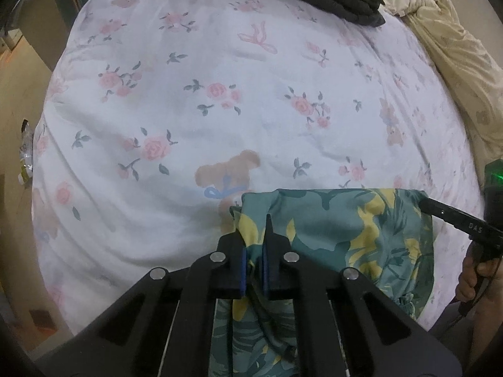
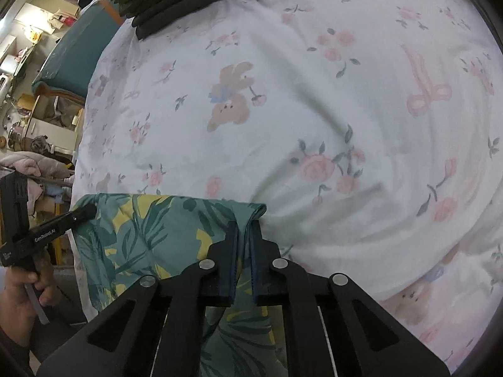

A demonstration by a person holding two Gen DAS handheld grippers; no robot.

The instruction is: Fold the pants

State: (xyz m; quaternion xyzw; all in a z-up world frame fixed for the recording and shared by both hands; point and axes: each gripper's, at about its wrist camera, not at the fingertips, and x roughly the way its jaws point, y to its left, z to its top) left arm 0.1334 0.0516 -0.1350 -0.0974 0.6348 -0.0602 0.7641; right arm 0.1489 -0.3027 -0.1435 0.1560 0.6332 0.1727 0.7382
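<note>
Both grippers, left point(image 1: 254, 245) and right point(image 2: 243, 248), clamp the pants' point(image 1: 339, 229) far edge; bed point(image 1: 220, 110) lies ahead.

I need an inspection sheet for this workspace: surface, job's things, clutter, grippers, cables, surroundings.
Surface: bed sheet, white with floral print, wrinkled.
Job's things: green leaf-print pants at the near edge, hanging over it.
Clutter: stack of dark folded clothes at the far side; cream blanket.
Grippers: left gripper and right gripper each shut on a top corner of the pants.
Cables: nothing seen.
Surroundings: teal chair, crowded shelves.
</note>
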